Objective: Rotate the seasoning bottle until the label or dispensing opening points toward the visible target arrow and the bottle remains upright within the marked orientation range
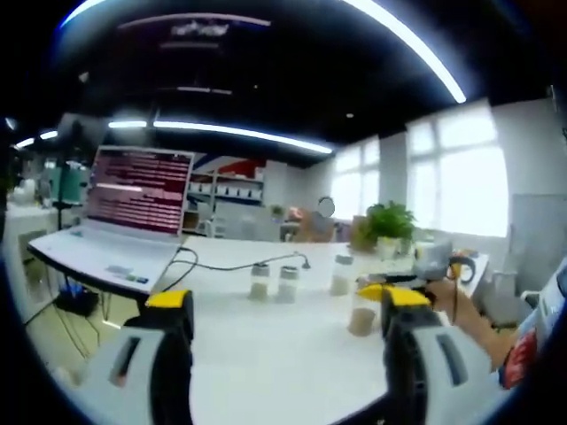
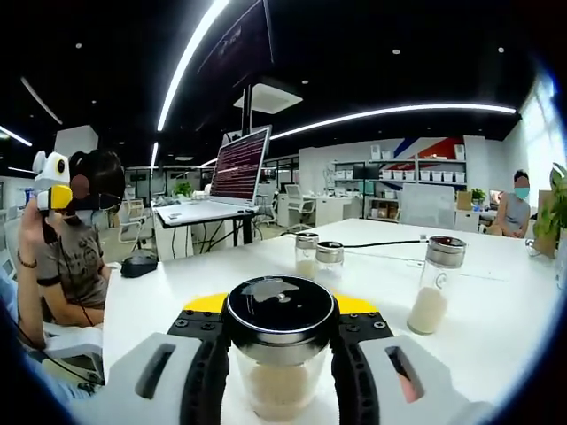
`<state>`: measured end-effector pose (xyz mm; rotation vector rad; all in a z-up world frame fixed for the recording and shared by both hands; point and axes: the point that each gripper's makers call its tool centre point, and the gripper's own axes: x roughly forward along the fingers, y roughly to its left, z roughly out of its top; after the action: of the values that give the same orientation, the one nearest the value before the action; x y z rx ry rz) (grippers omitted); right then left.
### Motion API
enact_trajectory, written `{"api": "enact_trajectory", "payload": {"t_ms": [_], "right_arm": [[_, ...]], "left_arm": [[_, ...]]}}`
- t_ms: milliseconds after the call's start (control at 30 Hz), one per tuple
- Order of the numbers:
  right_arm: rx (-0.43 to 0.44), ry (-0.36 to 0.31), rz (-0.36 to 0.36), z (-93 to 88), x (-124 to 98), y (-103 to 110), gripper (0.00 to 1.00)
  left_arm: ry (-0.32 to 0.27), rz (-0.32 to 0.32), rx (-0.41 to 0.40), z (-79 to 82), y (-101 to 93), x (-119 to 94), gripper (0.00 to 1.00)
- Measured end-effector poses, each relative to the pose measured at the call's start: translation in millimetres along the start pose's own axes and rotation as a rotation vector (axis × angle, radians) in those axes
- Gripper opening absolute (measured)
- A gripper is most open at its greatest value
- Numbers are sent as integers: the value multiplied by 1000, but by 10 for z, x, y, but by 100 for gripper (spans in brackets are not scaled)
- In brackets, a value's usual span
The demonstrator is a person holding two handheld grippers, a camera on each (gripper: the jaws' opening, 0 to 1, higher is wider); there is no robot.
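Observation:
A clear seasoning bottle with pale powder and a glossy black lid stands upright between the jaws of my right gripper, which is shut on it just under the lid. From the left gripper view, that same bottle sits on the white table with the right gripper reaching in from the right, a hand behind it. My left gripper is held off the table's edge, jaws wide open with nothing between them. It also appears raised at the far left as the left gripper.
Three more bottles stand on the table: a pair and a taller one. An open laptop with a black cable sits at one end. A potted plant is beyond. Another person sits at the back.

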<state>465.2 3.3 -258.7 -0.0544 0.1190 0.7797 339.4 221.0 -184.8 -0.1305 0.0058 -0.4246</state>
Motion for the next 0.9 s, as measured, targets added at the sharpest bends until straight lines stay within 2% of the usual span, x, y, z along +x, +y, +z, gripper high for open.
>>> {"api": "enact_trajectory", "payload": {"t_ms": [133,400,667,900], "right_arm": [[2,0,-21,-2,6,-5,43],[3,-6,-68,-1,9,-31,43],[7,-9,-132,-6,11,-63,43],[15,-10,-206,-23,-11,-103,43]], "left_arm": [[-7,9,-5,9,39,-7,100],[-40,-34,-25,63,-35,12,100],[-64,-30,40,119,-64,24,100],[-75,-69,48,132,-168,24,100]]}}
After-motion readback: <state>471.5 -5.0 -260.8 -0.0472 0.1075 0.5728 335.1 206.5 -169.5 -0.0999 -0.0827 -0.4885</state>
